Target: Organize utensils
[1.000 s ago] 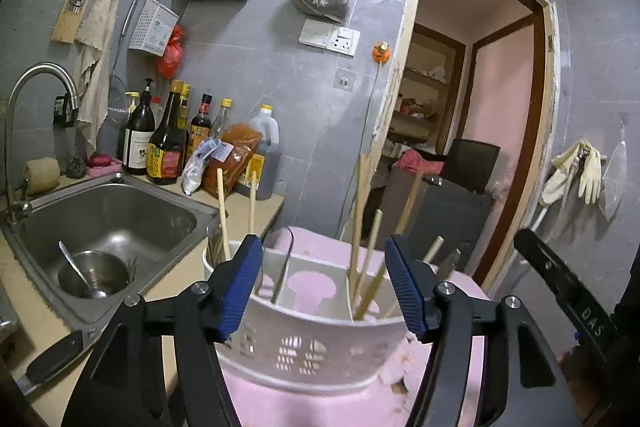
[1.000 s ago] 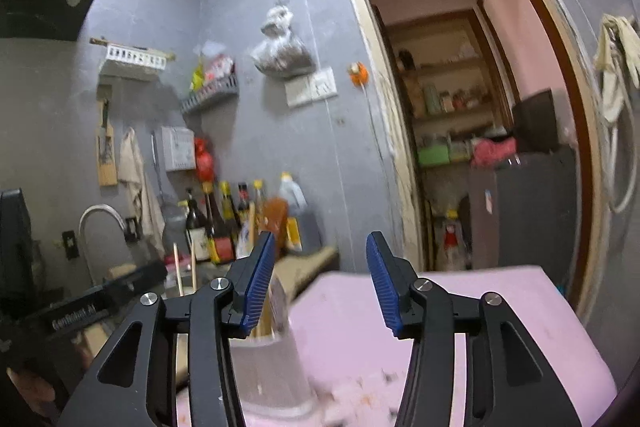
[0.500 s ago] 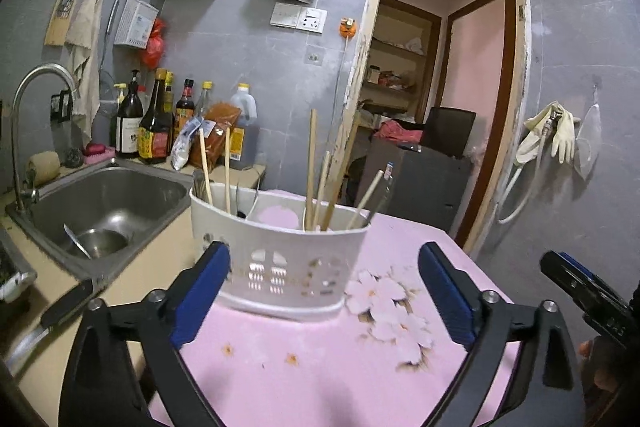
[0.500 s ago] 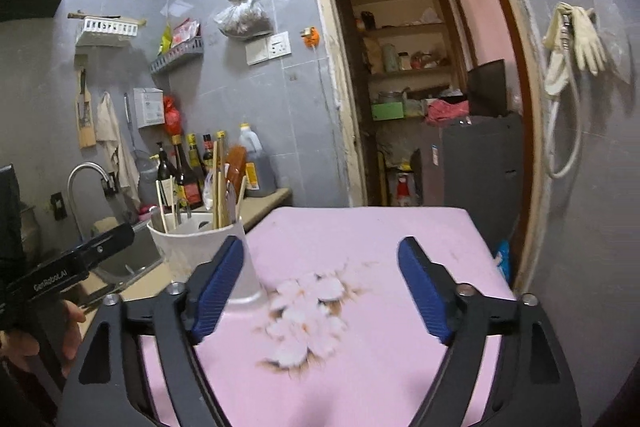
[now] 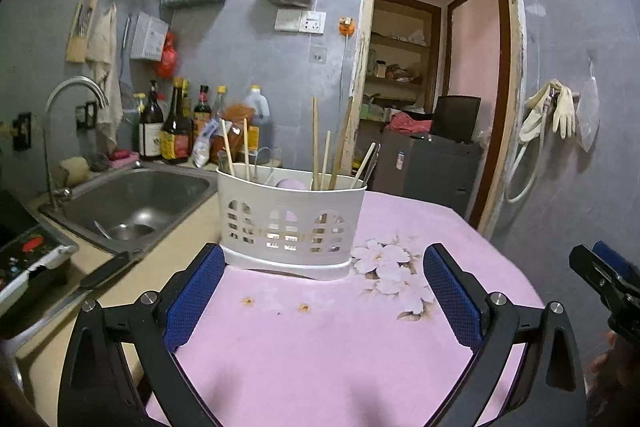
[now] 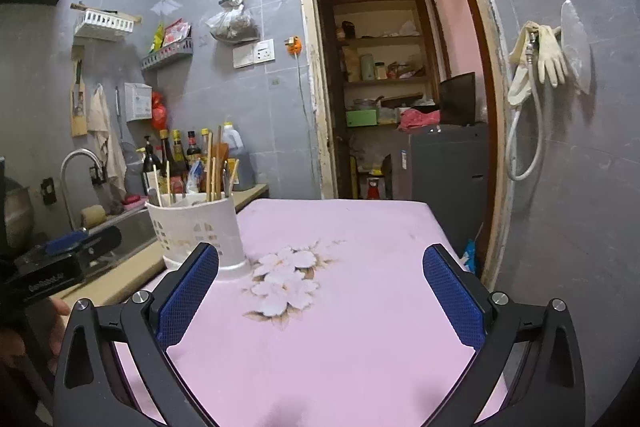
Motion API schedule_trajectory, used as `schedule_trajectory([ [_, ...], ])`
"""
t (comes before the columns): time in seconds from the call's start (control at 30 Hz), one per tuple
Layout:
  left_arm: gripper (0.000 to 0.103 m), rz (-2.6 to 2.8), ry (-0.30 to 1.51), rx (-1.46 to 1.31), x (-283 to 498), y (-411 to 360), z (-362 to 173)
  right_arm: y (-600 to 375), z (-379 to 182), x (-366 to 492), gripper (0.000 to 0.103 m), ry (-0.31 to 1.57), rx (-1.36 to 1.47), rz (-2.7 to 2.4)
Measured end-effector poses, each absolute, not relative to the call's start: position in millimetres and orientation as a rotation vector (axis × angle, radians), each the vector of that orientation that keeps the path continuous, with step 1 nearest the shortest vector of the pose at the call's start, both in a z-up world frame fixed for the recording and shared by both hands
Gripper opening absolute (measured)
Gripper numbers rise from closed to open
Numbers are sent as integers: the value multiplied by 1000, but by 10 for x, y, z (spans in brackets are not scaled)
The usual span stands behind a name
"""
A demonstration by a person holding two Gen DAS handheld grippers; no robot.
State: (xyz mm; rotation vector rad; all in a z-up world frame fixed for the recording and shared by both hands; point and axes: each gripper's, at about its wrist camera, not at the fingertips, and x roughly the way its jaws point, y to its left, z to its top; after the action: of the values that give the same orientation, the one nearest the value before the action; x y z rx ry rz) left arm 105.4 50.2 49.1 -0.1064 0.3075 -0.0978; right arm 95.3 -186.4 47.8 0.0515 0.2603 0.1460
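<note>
While chopsticks point(image 5: 316, 143) already stood in the white utensil holder point(image 5: 291, 223) on the pink-covered counter point(image 5: 340, 347), the left gripper point(image 5: 320, 291) was wide open and empty, the right gripper's point(image 6: 320, 291) jaws were opening, empty, so little seemed left.

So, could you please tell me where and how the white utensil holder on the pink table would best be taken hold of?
Probably by the narrow, rounded ends of the white utensil holder: it is oval, with its long face toward the left gripper, so one jaw on each end. Come in level from the near side, below the rim, clear of the chopsticks standing above it.
</note>
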Motion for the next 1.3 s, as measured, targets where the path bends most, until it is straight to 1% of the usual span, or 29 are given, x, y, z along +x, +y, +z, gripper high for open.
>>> schedule_trajectory([
  [0.4, 98, -65, 281, -54, 843, 409, 325, -1908, 403, 763, 103, 232, 20, 99],
  [1.3, 98, -68, 273, -68, 791, 435, 314, -1893, 386, 748, 103, 241, 25, 106],
])
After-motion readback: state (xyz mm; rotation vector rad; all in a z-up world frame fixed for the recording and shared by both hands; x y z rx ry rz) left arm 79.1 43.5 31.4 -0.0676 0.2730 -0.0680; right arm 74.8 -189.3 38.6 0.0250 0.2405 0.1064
